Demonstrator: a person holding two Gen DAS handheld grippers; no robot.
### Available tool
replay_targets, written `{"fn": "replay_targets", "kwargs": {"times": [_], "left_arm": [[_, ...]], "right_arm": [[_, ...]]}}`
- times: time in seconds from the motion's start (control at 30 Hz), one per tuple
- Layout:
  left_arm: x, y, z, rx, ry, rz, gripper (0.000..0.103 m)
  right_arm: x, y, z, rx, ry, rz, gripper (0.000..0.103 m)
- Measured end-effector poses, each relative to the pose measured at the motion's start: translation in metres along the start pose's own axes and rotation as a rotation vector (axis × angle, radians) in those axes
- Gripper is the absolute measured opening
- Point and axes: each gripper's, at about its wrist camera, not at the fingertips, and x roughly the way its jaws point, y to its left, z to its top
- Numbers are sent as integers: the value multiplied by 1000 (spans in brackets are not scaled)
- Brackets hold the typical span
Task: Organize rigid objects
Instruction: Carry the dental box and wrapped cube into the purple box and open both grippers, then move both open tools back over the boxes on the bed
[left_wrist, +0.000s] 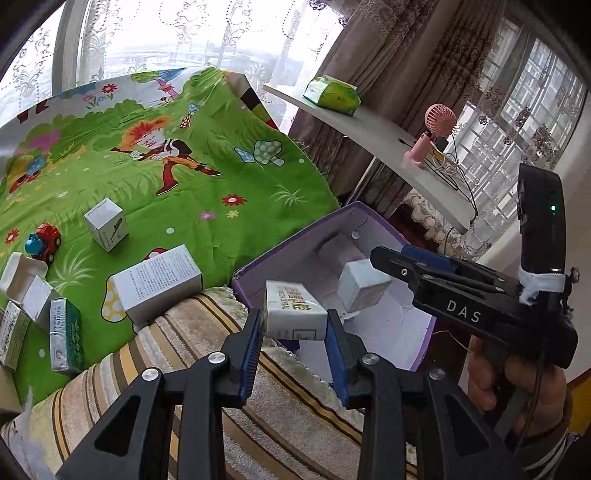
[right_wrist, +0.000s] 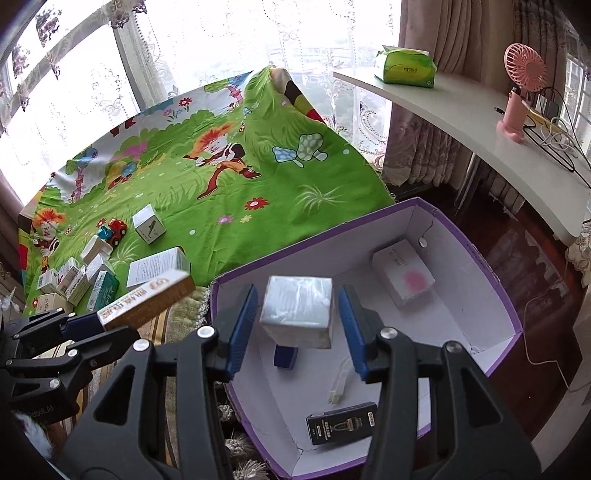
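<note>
The white cube-shaped box (right_wrist: 297, 312) sits between the jaws of the right gripper (right_wrist: 297, 325), directly above the open purple-rimmed storage box (right_wrist: 509, 295). The jaws look spread slightly wider than the cube, with a sliver of gap at each blue pad, so I cannot tell whether they pinch it or have just let go. The cube hangs above the storage box's floor, near its 9 o'clock wall, over a small blue item (right_wrist: 286, 357); a pink-marked white box (right_wrist: 402, 271) lies toward 1 o'clock and a black carton (right_wrist: 341, 422) toward 5 o'clock.

The left gripper (left_wrist: 295, 328) pinches a gold-and-white carton (left_wrist: 293, 314) across its short width, long axis running roughly 10 to 4 o'clock, poised over the storage box's near left rim (left_wrist: 243, 273).

The right hand is nearer a drop; the left likely follows. Both grippers point forward and down. More cartons (left_wrist: 157, 280) wait on the green cartoon cloth (left_wrist: 221, 206) at 9 o'clock.
</note>
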Motion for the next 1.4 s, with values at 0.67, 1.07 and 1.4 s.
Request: {"fn": "replay_targets", "kwargs": {"times": [0.67, 1.07, 1.4], "left_arm": [[11, 2, 3, -16, 45, -70, 63], [-10, 27, -1, -103, -23, -36, 63], [-43, 66, -11, -182, -99, 46, 63]], "right_arm": [[-5, 1, 3, -3, -13, 20, 66], [-5, 17, 1, -56, -10, 18, 67], [-3, 43, -2, -84, 16, 90, 67]]}}
